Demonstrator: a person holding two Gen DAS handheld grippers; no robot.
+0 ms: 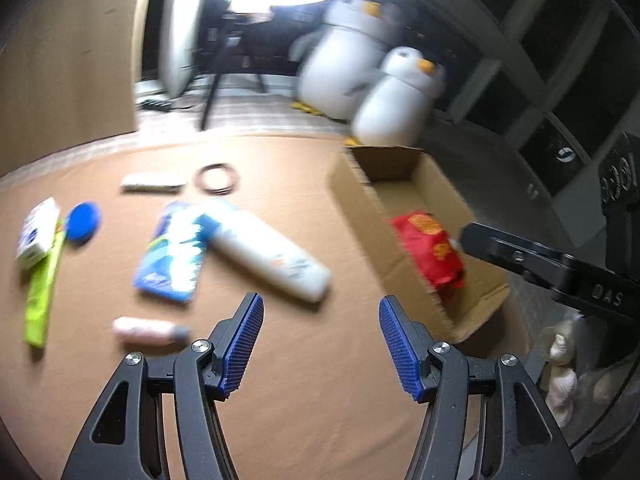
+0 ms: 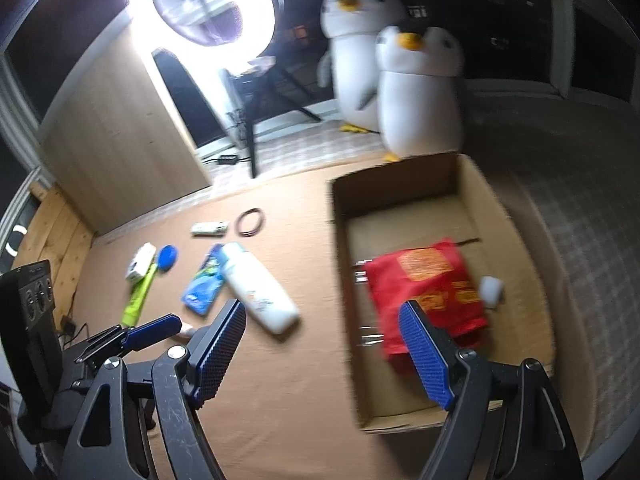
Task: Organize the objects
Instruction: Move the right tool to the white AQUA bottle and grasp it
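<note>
An open cardboard box (image 1: 360,216) (image 2: 340,280) lies on the brown surface and holds a red packet (image 1: 430,252) (image 2: 424,292) and a small white item (image 2: 491,290). Left of the box lie a white bottle (image 1: 268,260) (image 2: 260,288), a blue packet (image 1: 176,252) (image 2: 204,284), a pink tube (image 1: 148,330), a green tube (image 1: 40,292), a blue round piece (image 1: 82,222) and a small white box (image 1: 38,232). My left gripper (image 1: 321,312) hangs open and empty over bare surface near the bottle. My right gripper (image 2: 322,320) is open and empty above the box's left wall.
A dark ring (image 1: 218,178) and a white stick (image 1: 152,183) lie farther back. Two plush penguins (image 2: 416,92) stand behind the box, a ring light (image 2: 200,0) on a tripod to their left. A wooden panel (image 2: 120,152) stands on the far left.
</note>
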